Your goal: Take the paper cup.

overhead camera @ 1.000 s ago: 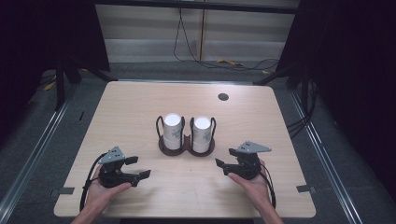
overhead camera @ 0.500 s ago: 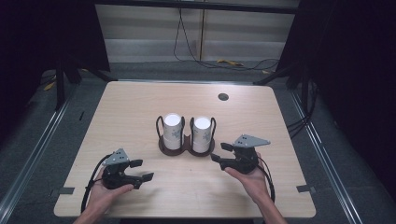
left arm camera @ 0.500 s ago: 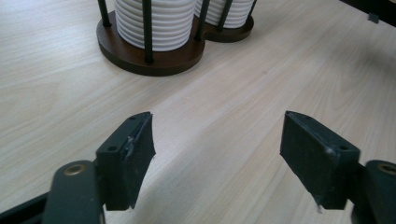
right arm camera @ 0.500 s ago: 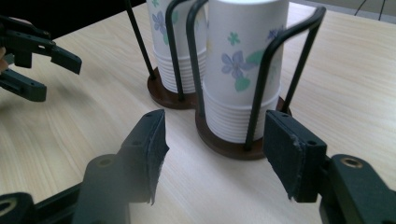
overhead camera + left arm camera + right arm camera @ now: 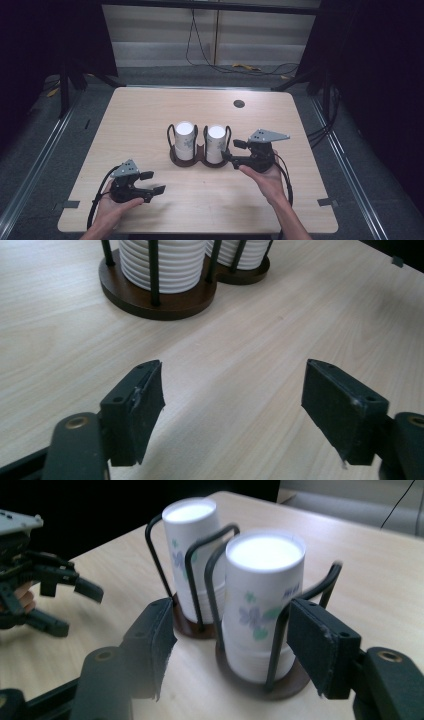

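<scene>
Since a second ago, the right gripper (image 5: 235, 151) has lifted off the table and come in toward the cup holder, while the left gripper (image 5: 153, 183) has stayed where it was, low near the person's edge of the table (image 5: 150, 110). The right gripper's jaws have just been opening a little after a squeeze, and nothing sits between them; they stand apart, aimed at the nearer stack of cups, which lies just ahead of their tips. The left gripper's jaws are spread wide and hold nothing, with bare wood between them and the holder well ahead.

The right hand (image 5: 267, 177) carries its gripper raised and level, probably so the jaws can meet the stack near its top, above the wire loops.

The holder is a dark wooden base (image 5: 197, 159) shaped like two joined rounds, with black wire loops (image 5: 220, 555) rising around each round to keep the cups upright. Each side holds a nested stack of white paper cups printed with small flowers: the stack nearer the right gripper (image 5: 260, 605) and the farther stack (image 5: 192, 550) beyond it. Both stacks stand straight and seem full, their white tops rising above the wires.
</scene>
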The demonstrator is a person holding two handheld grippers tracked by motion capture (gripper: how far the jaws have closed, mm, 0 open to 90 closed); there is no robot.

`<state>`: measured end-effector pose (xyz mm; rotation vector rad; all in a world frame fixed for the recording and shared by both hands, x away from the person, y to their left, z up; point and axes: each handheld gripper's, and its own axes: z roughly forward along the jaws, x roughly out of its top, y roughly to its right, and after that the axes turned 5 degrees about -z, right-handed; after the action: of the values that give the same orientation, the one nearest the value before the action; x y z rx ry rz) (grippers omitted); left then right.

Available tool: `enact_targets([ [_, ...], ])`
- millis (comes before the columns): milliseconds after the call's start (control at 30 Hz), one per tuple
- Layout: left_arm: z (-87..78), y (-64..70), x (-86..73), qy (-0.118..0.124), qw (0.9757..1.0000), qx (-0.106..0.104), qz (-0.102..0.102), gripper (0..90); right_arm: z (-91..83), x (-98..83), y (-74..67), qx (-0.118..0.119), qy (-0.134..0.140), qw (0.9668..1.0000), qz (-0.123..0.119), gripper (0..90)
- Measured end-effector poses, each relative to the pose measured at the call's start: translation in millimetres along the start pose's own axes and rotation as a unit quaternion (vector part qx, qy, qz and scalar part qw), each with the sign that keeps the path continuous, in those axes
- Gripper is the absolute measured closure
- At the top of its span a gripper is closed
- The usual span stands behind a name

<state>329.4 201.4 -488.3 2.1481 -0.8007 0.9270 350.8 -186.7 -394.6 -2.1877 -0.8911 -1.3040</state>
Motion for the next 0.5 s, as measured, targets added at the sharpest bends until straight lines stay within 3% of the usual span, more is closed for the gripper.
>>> enact_targets([
  [333, 0.8, 2.7, 0.0, -0.003, 0.9999, -0.008, 0.009, 22.2, 9.1, 24.9, 4.6, 0.019, 0.02, 0.9996, -0.009, 34.9],
  [500, 1.5, 3.1, 0.0, -0.003, 0.9999, -0.01, 0.008, 22.1, 14.3, 31.7, 7.6, 0.023, 0.018, 0.9995, -0.012, 36.7],
])
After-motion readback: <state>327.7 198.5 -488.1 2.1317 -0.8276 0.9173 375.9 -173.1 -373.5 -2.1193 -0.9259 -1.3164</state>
